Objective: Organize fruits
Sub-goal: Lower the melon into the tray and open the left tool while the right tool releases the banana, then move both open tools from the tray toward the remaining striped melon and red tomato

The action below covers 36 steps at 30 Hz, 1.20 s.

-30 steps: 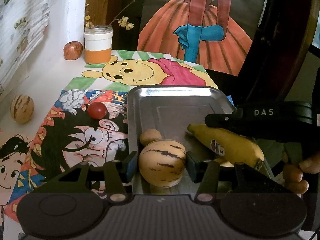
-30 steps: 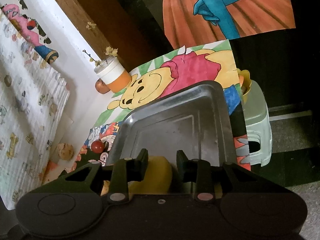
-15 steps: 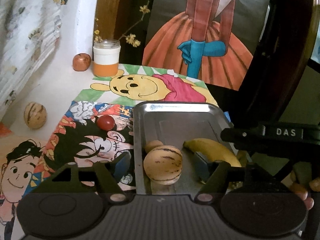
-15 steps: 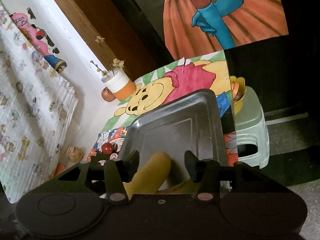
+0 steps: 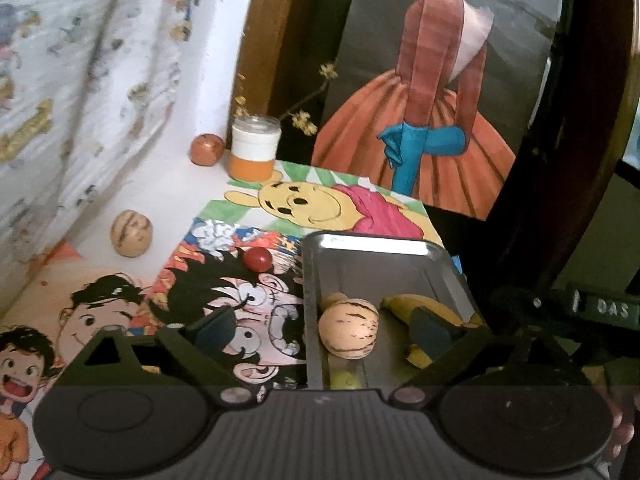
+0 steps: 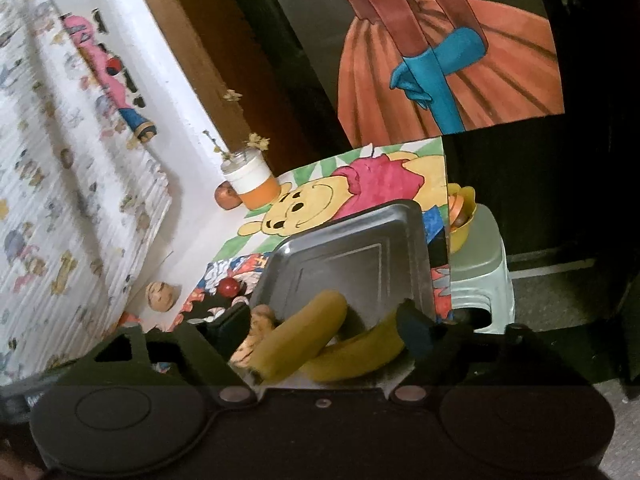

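The metal tray (image 5: 444, 276) is sitting on the drawing-covered table, and everything else is lying around it. Inside it, at the near end, a striped round melon (image 5: 348, 328) is resting close to the tray's left wall, with a smaller tan fruit (image 5: 331, 300) peeking out just behind it and a small yellow-green fruit (image 5: 346, 381) lying just in front of it. To the melon's right, still inside the tray, two bananas (image 6: 298, 338) are lying side by side, touching each other.

The left gripper (image 5: 322, 332) is hanging over the tray's near left corner with its jaws spread wide; they have just been opening, and the melon is sitting between them with clear space on both sides, touched by neither pad. The right gripper (image 6: 322, 326) is hovering over the tray's near end, its jaws likewise parted and just opened, the bananas lying loose between them.

Outside the tray, a small red fruit (image 5: 258, 259) is sitting on the drawings just beyond its left rim. Farther left of the tray, a second striped melon (image 5: 131, 233) is resting on the bare white tabletop. Beyond the tray's far end, a white-and-orange jar (image 5: 255, 154) holding dried sprigs is standing with a reddish-brown fruit (image 5: 206, 149) just beside it.
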Motion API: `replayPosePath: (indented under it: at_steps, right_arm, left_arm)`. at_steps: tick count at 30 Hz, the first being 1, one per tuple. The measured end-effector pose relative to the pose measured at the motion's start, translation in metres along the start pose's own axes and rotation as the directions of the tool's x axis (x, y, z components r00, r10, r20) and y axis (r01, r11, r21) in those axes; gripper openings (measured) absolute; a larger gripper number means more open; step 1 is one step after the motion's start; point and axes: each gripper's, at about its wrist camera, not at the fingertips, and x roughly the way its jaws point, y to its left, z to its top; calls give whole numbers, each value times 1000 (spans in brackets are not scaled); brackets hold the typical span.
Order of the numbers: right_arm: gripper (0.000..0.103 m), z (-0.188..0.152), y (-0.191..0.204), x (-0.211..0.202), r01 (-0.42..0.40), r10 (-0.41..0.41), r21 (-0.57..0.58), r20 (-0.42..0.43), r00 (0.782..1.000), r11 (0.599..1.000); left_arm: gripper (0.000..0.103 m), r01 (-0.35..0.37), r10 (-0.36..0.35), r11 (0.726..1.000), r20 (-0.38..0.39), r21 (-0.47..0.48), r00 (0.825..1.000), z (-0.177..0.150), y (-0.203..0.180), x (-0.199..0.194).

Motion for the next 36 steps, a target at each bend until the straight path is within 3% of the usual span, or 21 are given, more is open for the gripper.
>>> replayPosePath:
  at_steps: [9,25,36]
  right_arm:
    - [102,-18,22,-35,-1,2,-52,11,1000,999]
    - [102,-69,48,-46,59,-80,-159,-125,989,985]
    - [102,-93,67,-30,7,-64,-220,-253,965,975]
  left_arm:
    - [103,-21,21,1000,23,-3,1000,-5,9,-30]
    - [103,-90,97,992,-78,88,992,-42,29,-51]
    - [103,-111,131,985,-159,131,978,-65,43,-55]
